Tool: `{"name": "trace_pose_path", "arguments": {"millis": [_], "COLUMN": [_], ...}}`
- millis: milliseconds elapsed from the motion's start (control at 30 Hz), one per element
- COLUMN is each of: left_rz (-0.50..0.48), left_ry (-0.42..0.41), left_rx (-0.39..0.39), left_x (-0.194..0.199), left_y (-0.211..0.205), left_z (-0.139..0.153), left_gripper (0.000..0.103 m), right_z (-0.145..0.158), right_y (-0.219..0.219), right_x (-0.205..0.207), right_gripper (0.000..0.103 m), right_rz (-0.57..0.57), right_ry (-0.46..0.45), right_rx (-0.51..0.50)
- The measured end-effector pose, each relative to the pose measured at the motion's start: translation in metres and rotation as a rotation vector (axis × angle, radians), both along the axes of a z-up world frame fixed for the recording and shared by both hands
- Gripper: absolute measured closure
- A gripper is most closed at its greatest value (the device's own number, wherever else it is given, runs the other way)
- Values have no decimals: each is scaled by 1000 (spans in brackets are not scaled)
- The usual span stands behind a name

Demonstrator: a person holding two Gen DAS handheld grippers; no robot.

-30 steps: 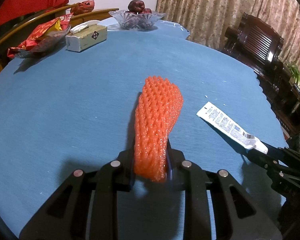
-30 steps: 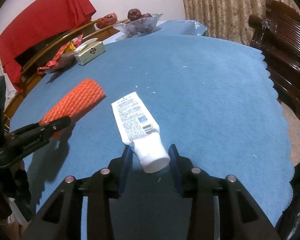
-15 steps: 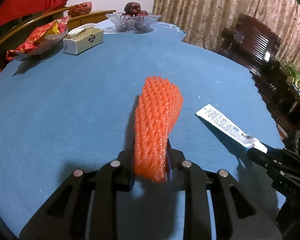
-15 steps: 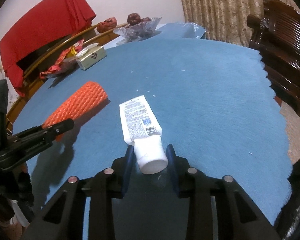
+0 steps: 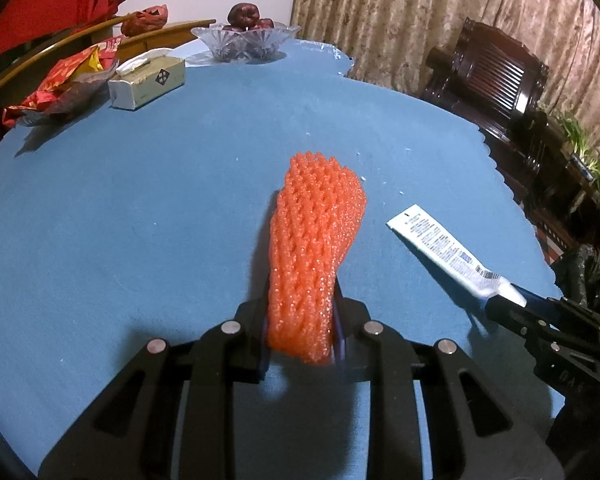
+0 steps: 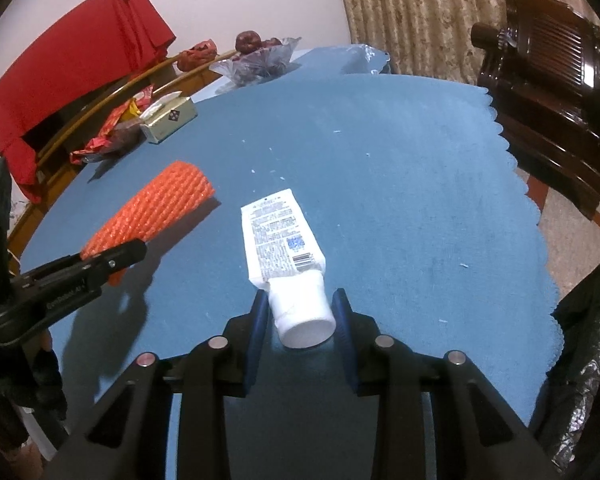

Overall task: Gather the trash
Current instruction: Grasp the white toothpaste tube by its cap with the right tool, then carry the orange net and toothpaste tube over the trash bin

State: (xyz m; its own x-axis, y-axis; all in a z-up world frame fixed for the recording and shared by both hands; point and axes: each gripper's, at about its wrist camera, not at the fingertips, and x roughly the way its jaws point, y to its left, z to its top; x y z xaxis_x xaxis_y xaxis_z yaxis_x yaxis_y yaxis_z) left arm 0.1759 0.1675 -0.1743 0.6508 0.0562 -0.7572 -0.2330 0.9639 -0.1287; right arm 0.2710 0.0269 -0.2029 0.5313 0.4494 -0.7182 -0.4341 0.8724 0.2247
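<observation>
Lower centre, left wrist view: the left gripper (image 5: pixel 302 330) pinches the near end of the orange foam net (image 5: pixel 316 256), whose far end points up-frame over the blue tablecloth (image 5: pixel 140 208). Lower centre, right wrist view: the right gripper (image 6: pixel 302 316) is opening its jaws; the white cap of the tube (image 6: pixel 284 248) lies between them with narrow gaps on both sides. Beyond both, the cloth is bare through mid-frame. Upper left: tissue box (image 6: pixel 168 118), red wrappers (image 5: pixel 60 80), glass fruit bowl (image 5: pixel 246 40). The scalloped cloth edge (image 6: pixel 512 160) runs down the right.
</observation>
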Motion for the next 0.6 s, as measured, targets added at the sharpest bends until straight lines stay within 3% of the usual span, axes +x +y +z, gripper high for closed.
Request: {"name": "trace_pose_path", "arguments": {"millis": [67,267,400,600], "left_rz": [1,1,0,-3], "left_ry": [1,4,7,-2], "left_rx": [-1,-4,-8,-11], "left_x": [0,1,1,0], "left_y": [1,2,1,0], "left_z": [0,-2,-3,1], "left_gripper": [80,80,80,80], "right_z": [0,-6,-5,4], "right_y": [1,5,8,6], "right_x": [2,9,7,-3], "right_gripper": [62,61,74,74], "right_rz": [3,10,37,38], "right_ry": [-1,22,18,-20], "right_rx": [-2,14,10,2]}}
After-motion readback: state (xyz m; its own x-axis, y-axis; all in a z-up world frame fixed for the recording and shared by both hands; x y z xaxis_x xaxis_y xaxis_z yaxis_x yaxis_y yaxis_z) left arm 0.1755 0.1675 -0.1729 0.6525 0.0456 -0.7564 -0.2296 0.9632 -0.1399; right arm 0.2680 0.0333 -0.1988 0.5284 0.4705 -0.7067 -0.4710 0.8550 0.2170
